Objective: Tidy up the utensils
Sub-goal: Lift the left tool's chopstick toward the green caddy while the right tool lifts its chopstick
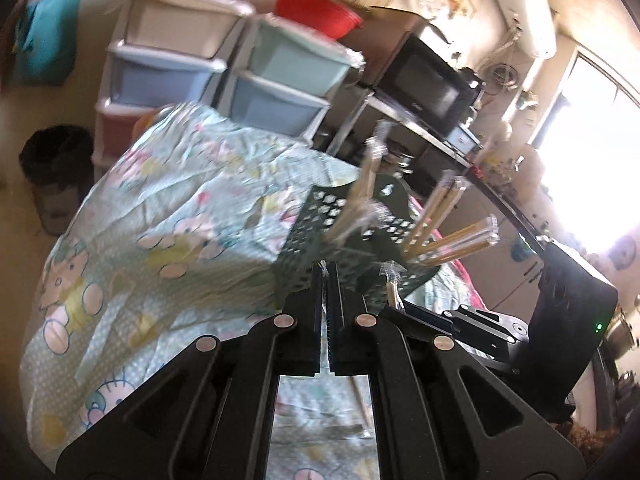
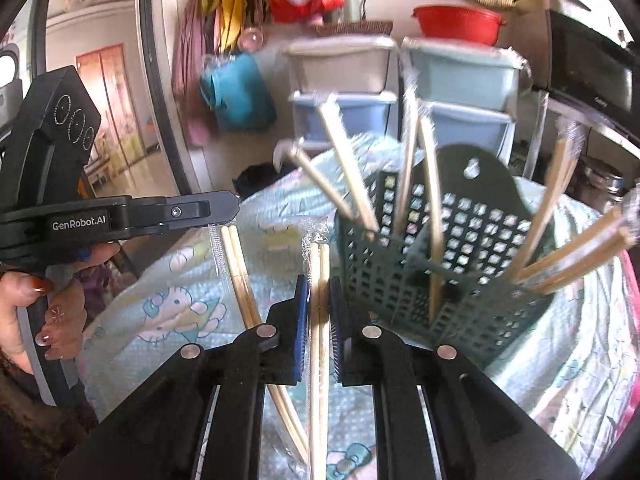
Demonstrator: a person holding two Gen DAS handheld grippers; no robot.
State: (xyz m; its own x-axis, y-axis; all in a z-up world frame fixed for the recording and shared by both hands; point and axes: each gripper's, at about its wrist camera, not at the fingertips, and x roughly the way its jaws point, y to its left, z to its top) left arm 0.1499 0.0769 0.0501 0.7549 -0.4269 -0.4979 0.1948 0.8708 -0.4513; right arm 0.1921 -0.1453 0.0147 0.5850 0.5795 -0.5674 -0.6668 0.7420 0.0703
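Note:
A dark green perforated utensil holder (image 2: 448, 264) stands on a table with a cartoon-print cloth; it also shows in the left wrist view (image 1: 352, 232). Several wrapped chopstick pairs (image 2: 568, 256) stick out of it. My right gripper (image 2: 319, 280) is shut on a wrapped chopstick pair (image 2: 319, 320), held just left of the holder. My left gripper (image 1: 325, 276) is shut on the plastic wrapper of another chopstick pair (image 2: 240, 280), which hangs below it. The left gripper's body (image 2: 120, 216) shows at the left of the right wrist view.
Plastic drawer units (image 1: 192, 60) stand behind the table, with a red basin (image 1: 320, 8) on top. A microwave (image 1: 432, 76) sits on a metal shelf at right. A black bin (image 1: 56, 156) stands on the floor at left.

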